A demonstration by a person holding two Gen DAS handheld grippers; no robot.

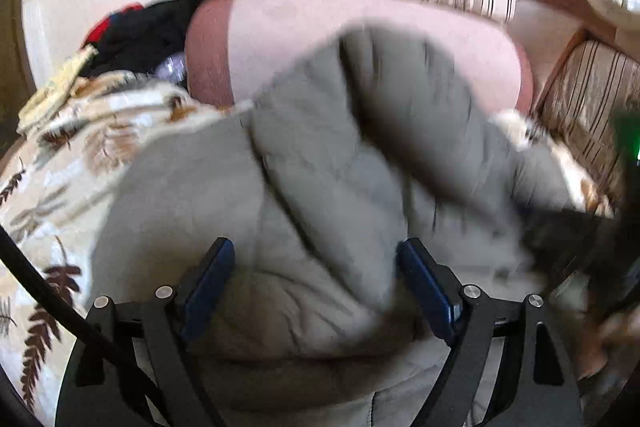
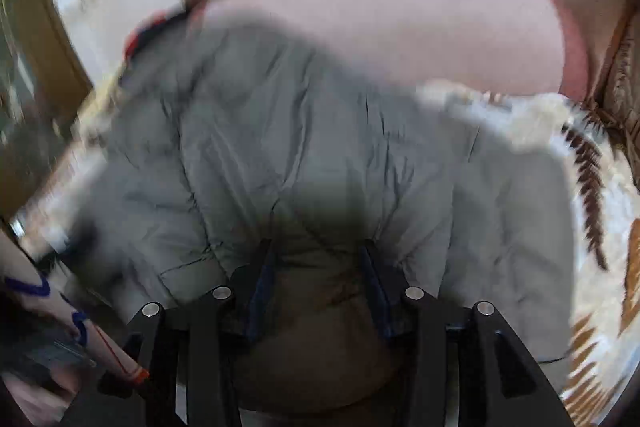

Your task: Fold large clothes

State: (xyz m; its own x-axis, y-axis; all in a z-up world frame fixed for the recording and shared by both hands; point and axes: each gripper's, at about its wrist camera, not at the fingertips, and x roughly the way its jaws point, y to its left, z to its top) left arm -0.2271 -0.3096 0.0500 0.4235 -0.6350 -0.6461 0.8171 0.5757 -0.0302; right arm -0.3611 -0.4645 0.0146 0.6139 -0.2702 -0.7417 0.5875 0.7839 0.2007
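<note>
Through the left wrist camera I saw my left hand-held gripper (image 1: 314, 281) spread wide over the grey padded jacket (image 1: 320, 155) on the sofa (image 1: 360, 23). In the right view, my right hand-held gripper (image 2: 318, 269) stood partly open, fabric bunched between the fingers but not pinched.

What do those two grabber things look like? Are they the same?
Yes, they match. The left gripper has black metal linkage arms with round silver pins at the joints, and each finger ends in a flat dark blue pad. A black cable runs past its left side. The right gripper has the same black arms, silver pins and dark blue pads.
</note>
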